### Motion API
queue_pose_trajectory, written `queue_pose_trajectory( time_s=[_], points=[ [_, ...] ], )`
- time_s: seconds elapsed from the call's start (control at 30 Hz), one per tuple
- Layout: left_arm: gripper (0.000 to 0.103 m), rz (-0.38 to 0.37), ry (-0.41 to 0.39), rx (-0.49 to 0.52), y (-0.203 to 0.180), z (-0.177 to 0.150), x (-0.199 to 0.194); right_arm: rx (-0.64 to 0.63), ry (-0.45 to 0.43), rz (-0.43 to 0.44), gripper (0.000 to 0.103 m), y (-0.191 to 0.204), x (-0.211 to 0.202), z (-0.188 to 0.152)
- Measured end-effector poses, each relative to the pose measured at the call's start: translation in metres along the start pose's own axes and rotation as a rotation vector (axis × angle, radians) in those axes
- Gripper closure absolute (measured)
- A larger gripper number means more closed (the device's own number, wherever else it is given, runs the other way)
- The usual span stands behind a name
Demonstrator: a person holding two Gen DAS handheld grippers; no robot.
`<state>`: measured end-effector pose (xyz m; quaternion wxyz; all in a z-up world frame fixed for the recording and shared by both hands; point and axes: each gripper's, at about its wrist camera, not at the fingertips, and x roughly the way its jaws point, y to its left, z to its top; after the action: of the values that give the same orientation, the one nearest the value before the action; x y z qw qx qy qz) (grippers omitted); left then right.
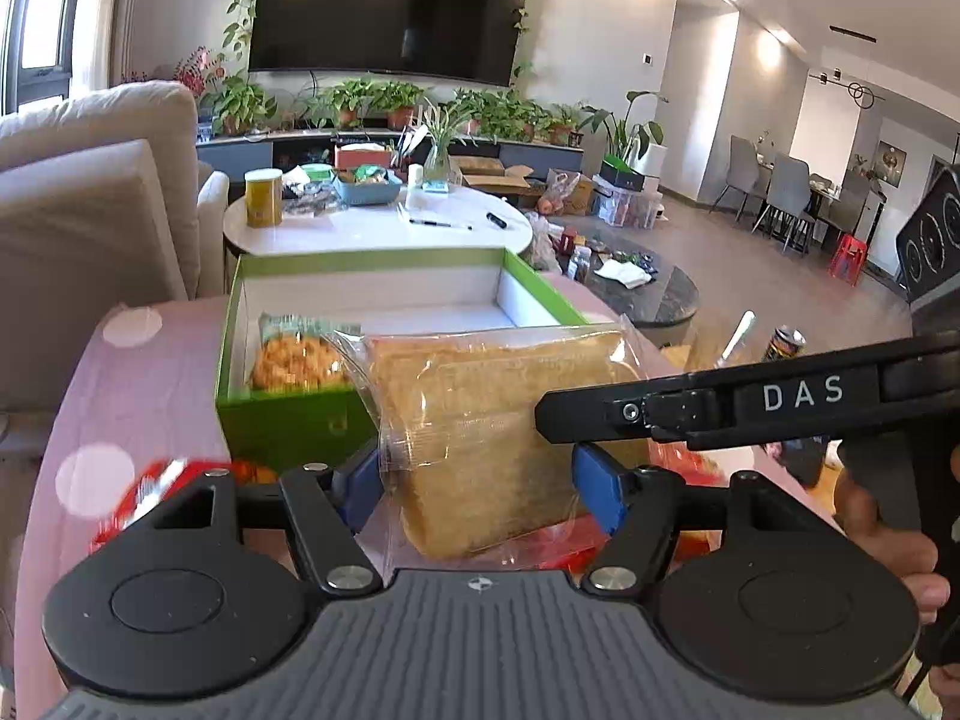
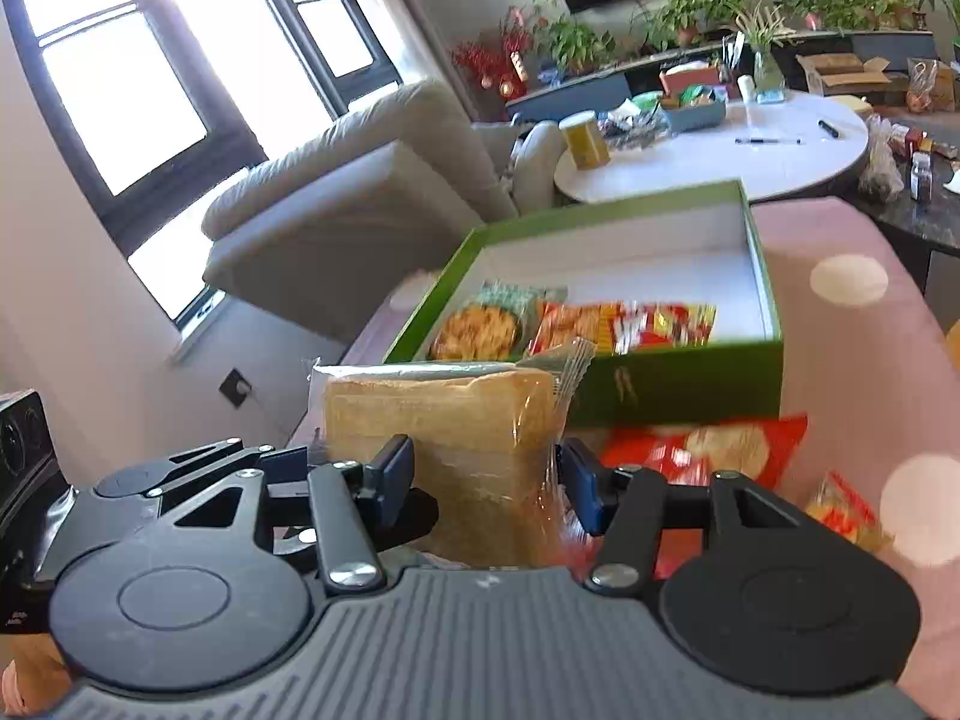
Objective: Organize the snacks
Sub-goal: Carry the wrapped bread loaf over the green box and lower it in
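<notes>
A clear packet of tan bread slices is held above the pink dotted tablecloth, just in front of the green box. My left gripper is shut on its lower part, blue pads pressing both sides. A black finger of my right gripper reaches in from the right against the packet. In the right wrist view, my right gripper is shut on the same bread packet. The green box lies open behind it, holding a packet of yellow snacks and a red-orange packet.
Red snack packets lie on the cloth in front of the box, with another at the left. A hand grips the right gripper's handle. A beige sofa stands left, and a white round table with clutter stands beyond the box.
</notes>
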<state>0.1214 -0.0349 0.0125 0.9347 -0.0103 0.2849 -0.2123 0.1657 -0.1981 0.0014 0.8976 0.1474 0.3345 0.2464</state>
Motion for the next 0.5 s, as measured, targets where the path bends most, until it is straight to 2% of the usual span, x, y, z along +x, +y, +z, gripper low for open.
queue_pose_trajectory(
  time_s=[0.27, 0.5],
  points=[
    [0.040, 0.008, -0.019, 0.016, 0.005, 0.035, 0.025, 0.030, -0.063, 0.010, 0.046, -0.017, 0.010, 0.030],
    [0.039, 0.039, -0.009, 0.034, 0.009, 0.061, 0.058, 0.036, -0.084, 0.001, 0.046, -0.030, 0.030, 0.055]
  ],
)
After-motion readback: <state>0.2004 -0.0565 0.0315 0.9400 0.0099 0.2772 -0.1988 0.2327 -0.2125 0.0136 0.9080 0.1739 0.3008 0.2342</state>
